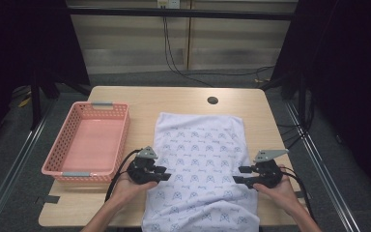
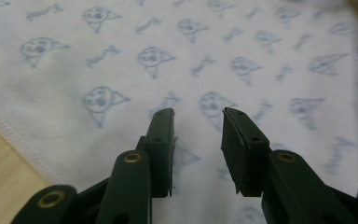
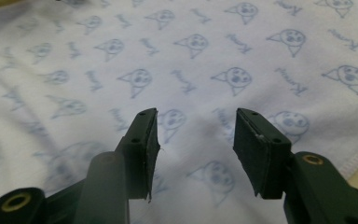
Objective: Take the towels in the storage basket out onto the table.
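Note:
A white cloth (image 1: 200,145) with a pale blue print lies flat down the middle of the wooden table (image 1: 140,99), and its near end hangs over the front edge. My left gripper (image 1: 166,173) sits at the cloth's left edge and points inward. Its jaws are open just above the fabric (image 2: 121,56), with nothing between them (image 2: 198,116). My right gripper (image 1: 237,175) faces it from the cloth's right edge. It is also open (image 3: 196,114), over the printed cloth (image 3: 191,60), and holds nothing. A hemmed edge shows at the lower corner in both gripper views.
A pink plastic basket (image 1: 121,130) stands empty on the left of the table, close to my left hand. A round cable hole (image 1: 212,100) lies beyond the cloth at the back. Dark cables run across the floor behind the table.

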`<state>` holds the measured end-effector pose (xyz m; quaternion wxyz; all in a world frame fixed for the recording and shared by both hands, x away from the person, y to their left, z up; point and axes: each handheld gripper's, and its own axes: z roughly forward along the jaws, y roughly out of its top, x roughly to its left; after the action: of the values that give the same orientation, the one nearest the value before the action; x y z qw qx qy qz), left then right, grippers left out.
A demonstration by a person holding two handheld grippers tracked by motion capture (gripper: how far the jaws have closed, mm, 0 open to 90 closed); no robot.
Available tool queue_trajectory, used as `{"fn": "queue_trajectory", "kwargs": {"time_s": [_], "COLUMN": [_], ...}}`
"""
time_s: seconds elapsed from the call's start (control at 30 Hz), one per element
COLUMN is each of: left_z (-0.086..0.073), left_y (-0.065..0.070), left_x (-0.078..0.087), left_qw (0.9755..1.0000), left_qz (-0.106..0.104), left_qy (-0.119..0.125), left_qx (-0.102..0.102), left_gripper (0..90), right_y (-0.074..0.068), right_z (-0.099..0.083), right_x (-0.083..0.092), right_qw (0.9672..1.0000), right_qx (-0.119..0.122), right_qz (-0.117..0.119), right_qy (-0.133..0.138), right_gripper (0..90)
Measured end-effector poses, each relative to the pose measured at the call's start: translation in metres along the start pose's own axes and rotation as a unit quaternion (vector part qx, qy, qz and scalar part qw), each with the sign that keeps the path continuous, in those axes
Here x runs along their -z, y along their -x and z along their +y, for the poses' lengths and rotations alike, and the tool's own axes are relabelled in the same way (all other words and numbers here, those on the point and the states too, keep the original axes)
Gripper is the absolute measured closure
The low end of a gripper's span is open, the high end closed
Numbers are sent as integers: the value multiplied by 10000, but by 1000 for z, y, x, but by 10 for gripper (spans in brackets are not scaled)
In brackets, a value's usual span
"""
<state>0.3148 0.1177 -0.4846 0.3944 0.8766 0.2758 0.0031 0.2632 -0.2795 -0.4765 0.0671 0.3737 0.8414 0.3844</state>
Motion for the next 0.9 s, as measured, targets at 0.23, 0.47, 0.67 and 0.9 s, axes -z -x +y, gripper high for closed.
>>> {"fn": "queue_trajectory", "kwargs": {"time_s": [0.23,0.47,0.67,0.9], "left_z": [-8,-27,-41,-59], "left_y": [2,21,44,68], "left_x": [-9,4,13,25], "left_qw": [9996,9991,9973,9933], "left_qz": [86,-269,-548,-968], "left_qy": [-177,-282,-436,-625], "left_qx": [-187,-173,-221,-103], "left_gripper": [735,873,878,877], "right_y": [3,-9,-23,-45], "right_z": [-2,-17,-33,-46], "right_x": [-25,-8,5,19], "right_qw": [9985,9975,9976,9936], "right_qx": [298,502,381,448], "right_qz": [-344,-45,184,549], "right_qy": [-297,-504,-542,-883], "right_gripper": [571,839,870,872]}}
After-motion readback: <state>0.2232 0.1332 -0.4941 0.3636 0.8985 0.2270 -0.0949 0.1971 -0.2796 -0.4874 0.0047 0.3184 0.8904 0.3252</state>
